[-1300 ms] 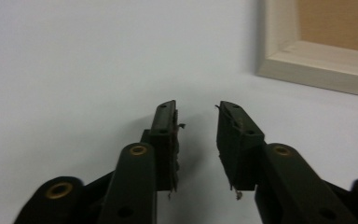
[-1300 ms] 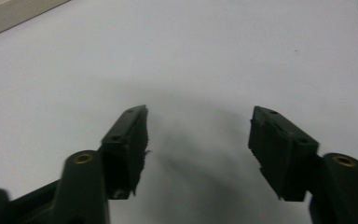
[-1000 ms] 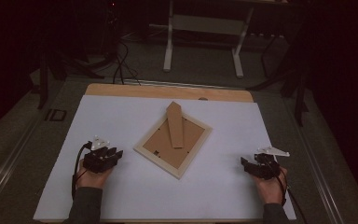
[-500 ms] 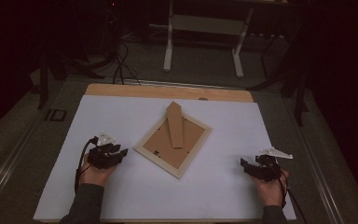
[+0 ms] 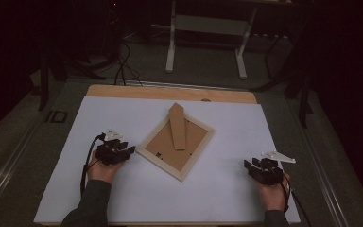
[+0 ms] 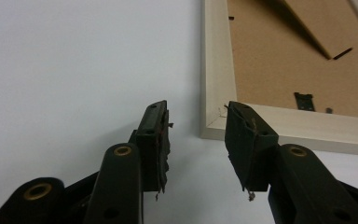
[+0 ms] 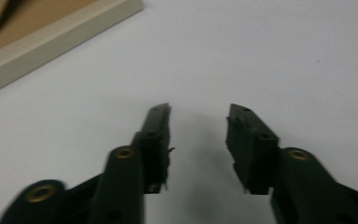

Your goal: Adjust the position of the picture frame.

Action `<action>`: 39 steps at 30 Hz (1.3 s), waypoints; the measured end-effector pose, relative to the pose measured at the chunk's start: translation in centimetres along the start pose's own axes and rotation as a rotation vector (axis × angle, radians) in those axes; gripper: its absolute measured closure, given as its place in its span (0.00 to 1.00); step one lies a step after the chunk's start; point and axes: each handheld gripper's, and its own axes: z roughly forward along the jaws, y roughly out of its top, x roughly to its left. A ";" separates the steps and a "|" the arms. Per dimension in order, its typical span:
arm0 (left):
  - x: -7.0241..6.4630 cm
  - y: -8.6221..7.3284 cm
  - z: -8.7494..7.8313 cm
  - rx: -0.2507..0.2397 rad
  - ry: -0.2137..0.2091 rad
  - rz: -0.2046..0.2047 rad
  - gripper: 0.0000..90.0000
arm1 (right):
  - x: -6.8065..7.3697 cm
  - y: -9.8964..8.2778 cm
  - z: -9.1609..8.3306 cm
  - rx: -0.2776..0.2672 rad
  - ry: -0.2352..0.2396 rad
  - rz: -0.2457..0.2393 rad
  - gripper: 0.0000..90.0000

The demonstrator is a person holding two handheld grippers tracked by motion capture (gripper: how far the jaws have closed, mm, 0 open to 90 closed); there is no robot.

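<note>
The left gripper (image 6: 196, 126), jaws parted with nothing between them and lately closing a little, sits just beside the near left corner of the picture frame (image 6: 279, 70). The frame lies face down at the middle of the white sheet (image 5: 123, 113), tilted, its cardboard stand (image 5: 177, 126) uppermost. The right gripper (image 7: 198, 128), likewise spread and empty after narrowing, rests well apart from the frame near the sheet's right edge.

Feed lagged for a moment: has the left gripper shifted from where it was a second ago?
Yes. The left gripper has moved right across the white sheet, toward the near-left corner of the face-down picture frame; nothing sits between its fingers.
</note>
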 end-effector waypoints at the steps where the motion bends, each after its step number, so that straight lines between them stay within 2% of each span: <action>1: -0.1 0.0 0.1 0.001 0.007 0.006 0.67 | 0.1 0.0 -0.1 -0.001 0.009 -0.003 0.73; 4: 0.0 -0.1 0.5 -0.004 0.027 0.007 0.68 | 0.3 0.0 -0.1 -0.007 0.018 -0.009 0.82; 5: 0.1 -0.1 0.6 -0.005 0.027 0.003 0.72 | 0.4 0.0 -0.1 -0.008 0.014 -0.015 0.87; 6: 0.2 -0.1 0.7 -0.003 0.026 0.001 0.72 | 0.4 0.0 -0.1 -0.008 0.014 -0.015 0.87; 8: 0.1 -0.2 1.0 -0.004 0.033 0.009 0.79 | 0.5 0.0 0.0 -0.005 0.010 -0.030 0.92; 10: 0.1 -0.3 1.1 -0.015 0.016 0.000 0.85 | 0.6 0.0 -0.1 -0.018 -0.001 -0.045 0.97; 11: 0.0 -0.2 1.2 -0.017 0.018 0.000 0.90 | 0.7 0.0 -0.3 -0.029 -0.006 -0.049 0.98; 16: -0.1 -0.1 1.5 -0.033 0.019 -0.013 0.99 | 0.7 -0.1 -0.3 -0.037 -0.008 -0.049 0.98; 20: -0.1 -0.1 1.9 -0.022 0.041 -0.008 1.00 | 0.6 -0.2 -0.2 -0.038 -0.006 -0.047 0.96; 22: -0.2 0.0 2.2 -0.007 0.070 0.014 1.00 | 0.6 -0.2 -0.2 -0.039 -0.006 -0.042 0.96; 29: -0.5 0.0 3.1 -0.020 0.066 0.011 1.00 | 0.6 -0.3 -0.3 -0.043 -0.012 -0.041 0.95; 39: -0.6 0.0 4.1 -0.001 0.055 0.005 1.00 | 0.5 -0.5 -0.4 -0.048 -0.023 -0.040 0.96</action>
